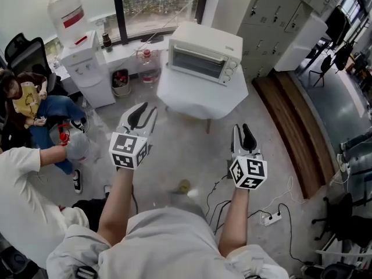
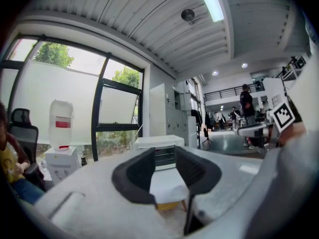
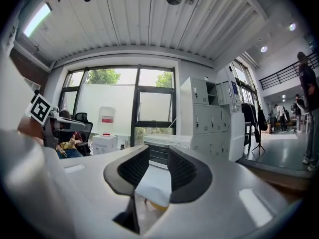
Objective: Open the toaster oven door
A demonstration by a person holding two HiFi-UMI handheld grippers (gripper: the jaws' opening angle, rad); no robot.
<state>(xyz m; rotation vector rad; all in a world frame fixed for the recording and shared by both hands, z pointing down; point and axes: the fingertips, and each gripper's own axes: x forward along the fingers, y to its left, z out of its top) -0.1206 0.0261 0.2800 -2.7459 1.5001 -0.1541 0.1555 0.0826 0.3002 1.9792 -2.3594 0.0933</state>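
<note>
**Status:** approach stage. Door not yet touched.

**Location:** oven (image 1: 204, 60) sits on white table (image 1: 197, 100), ahead of both grippers and well apart from them. Door (image 1: 196, 64) is shut, glass front facing the operator. Knobs (image 1: 232, 71) sit to the door's right. Handle too small to make out; prob. along the door's top edge.

**Tongs:**
- L gripper (image 1: 145, 110): jaws apart, nothing between the pads. Its own view shows the oven through the gap.
- R gripper (image 1: 244, 133): jaws part-open, also empty, lined up on the oven front.
- Both point level.

**Recommendations (judgement):**
- Use one gripper only for the door. R looks better placed, being nearer the oven's centre line.
- Come in level at the door's top edge, straddle the handle, then close.
- Check the jaw gap is wide enough for the handle before contact; widen if not.
- Door likely hinges at the bottom, so pull out and down in an arc, not straight back.
- Oven looks light and the table cover may slip. Rest L gripper on the oven top as a brace.
- Keep clear of the knobs.
- Floor cables (image 1: 273, 214) lie near the operator's right side; mind footing.
</note>
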